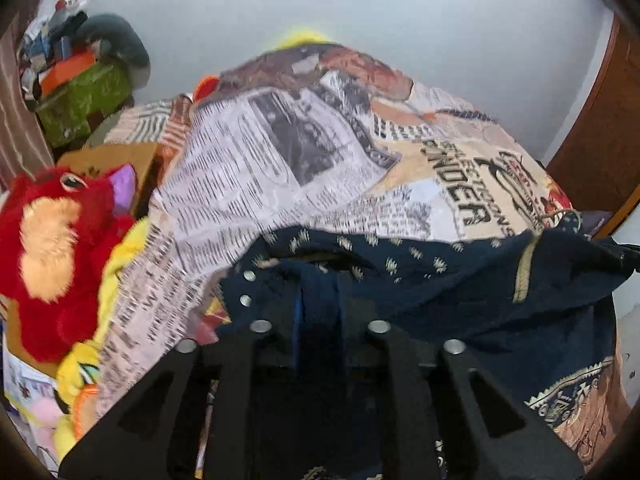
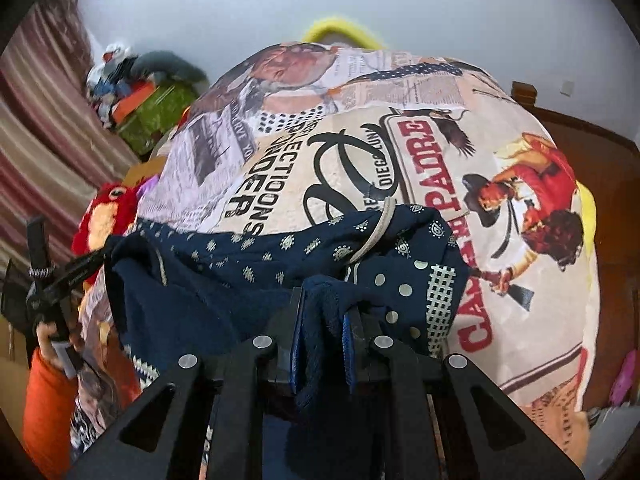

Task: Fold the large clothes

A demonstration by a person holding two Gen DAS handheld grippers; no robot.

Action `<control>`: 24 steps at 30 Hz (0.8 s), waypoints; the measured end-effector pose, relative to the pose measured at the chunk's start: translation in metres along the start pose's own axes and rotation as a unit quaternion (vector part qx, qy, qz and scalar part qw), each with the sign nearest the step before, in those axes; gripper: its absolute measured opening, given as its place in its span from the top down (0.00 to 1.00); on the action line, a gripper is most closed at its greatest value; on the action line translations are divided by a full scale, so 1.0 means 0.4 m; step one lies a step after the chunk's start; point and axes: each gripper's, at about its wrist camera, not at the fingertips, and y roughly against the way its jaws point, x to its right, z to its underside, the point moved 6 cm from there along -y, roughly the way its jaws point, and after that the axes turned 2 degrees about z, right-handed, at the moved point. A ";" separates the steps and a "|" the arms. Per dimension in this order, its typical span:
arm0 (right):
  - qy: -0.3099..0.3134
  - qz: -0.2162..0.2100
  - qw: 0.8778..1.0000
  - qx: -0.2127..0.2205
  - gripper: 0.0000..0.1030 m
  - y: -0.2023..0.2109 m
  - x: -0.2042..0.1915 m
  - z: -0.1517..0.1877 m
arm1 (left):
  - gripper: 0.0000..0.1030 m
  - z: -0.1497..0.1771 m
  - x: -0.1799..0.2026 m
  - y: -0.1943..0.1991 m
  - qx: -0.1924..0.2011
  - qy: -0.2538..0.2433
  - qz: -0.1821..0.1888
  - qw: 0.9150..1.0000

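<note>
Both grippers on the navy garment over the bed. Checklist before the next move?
1. Right gripper clamped on the navy garment: ok, cloth is bunched between its pads.
2. Left gripper pinching the garment: cannot tell. Cloth sits between its fingers, but the picture is blurred.
3. Garment spread flat between the grippers: not ok, it sags and wrinkles.
4. Bare bedspread ahead to lay it on: ok.
5. Red plush toy apart from the garment: ok, it sits off to the side.
6. Garment's lower hem free: cannot tell, it is hidden under the grippers.
</note>
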 end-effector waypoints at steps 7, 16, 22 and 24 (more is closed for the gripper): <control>0.042 0.012 0.999 0.009 0.80 0.086 -0.048 -0.008 | 0.41 -0.053 0.001 0.142 0.059 -0.021 -0.042 0.997; 0.063 0.073 0.990 0.105 0.30 0.236 -0.068 -0.022 | 0.37 0.017 0.094 0.185 0.038 -0.083 -0.024 0.995; 0.102 0.056 0.988 0.105 0.27 0.210 -0.145 0.056 | 0.36 0.114 0.192 0.108 -0.008 -0.093 0.027 0.995; 0.107 0.041 0.989 0.094 0.26 0.168 -0.171 0.088 | 0.36 0.141 0.225 0.062 -0.029 -0.096 0.038 0.994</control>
